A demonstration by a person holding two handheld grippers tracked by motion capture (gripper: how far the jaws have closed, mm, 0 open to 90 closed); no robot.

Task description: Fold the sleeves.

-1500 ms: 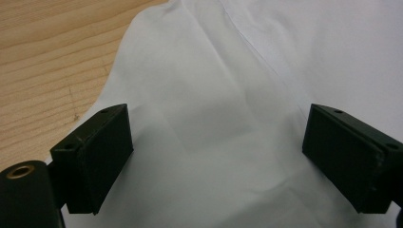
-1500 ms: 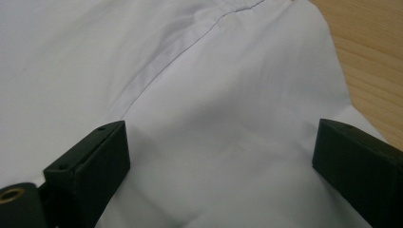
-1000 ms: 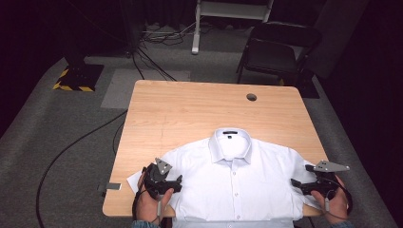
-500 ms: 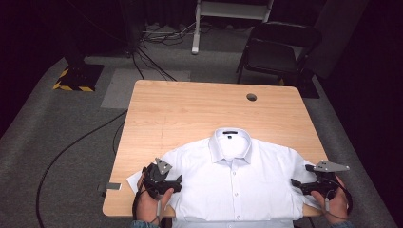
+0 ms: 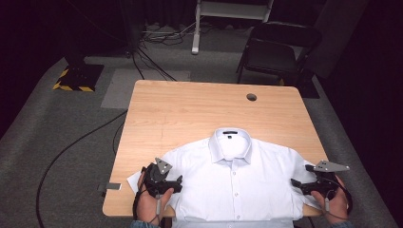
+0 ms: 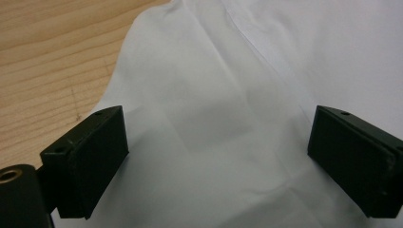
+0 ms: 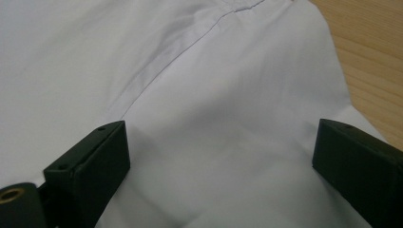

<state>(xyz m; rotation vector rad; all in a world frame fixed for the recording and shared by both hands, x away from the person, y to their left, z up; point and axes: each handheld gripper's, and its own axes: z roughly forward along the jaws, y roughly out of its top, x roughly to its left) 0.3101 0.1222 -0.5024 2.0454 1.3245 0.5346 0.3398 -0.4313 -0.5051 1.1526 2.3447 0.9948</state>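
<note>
White shirt (image 5: pixel 233 183) lies flat, buttoned, at the table's (image 5: pixel 190 114) near edge. Left gripper (image 5: pixel 172 186) and right gripper (image 5: pixel 298 185) both gape wide over the sleeves, nothing grabbed, so folding hasn't really started.

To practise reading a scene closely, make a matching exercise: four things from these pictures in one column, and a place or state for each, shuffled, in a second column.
Column one:
1. white shirt
2. left tool
3. cable hole
4. black chair

Column two:
A. on the floor beyond the table's far edge
B. jaws wide apart over a sleeve
C. spread flat, buttoned, collar towards the far edge
D. in the tabletop near the far right corner

Pairs: 1-C, 2-B, 3-D, 4-A
</note>
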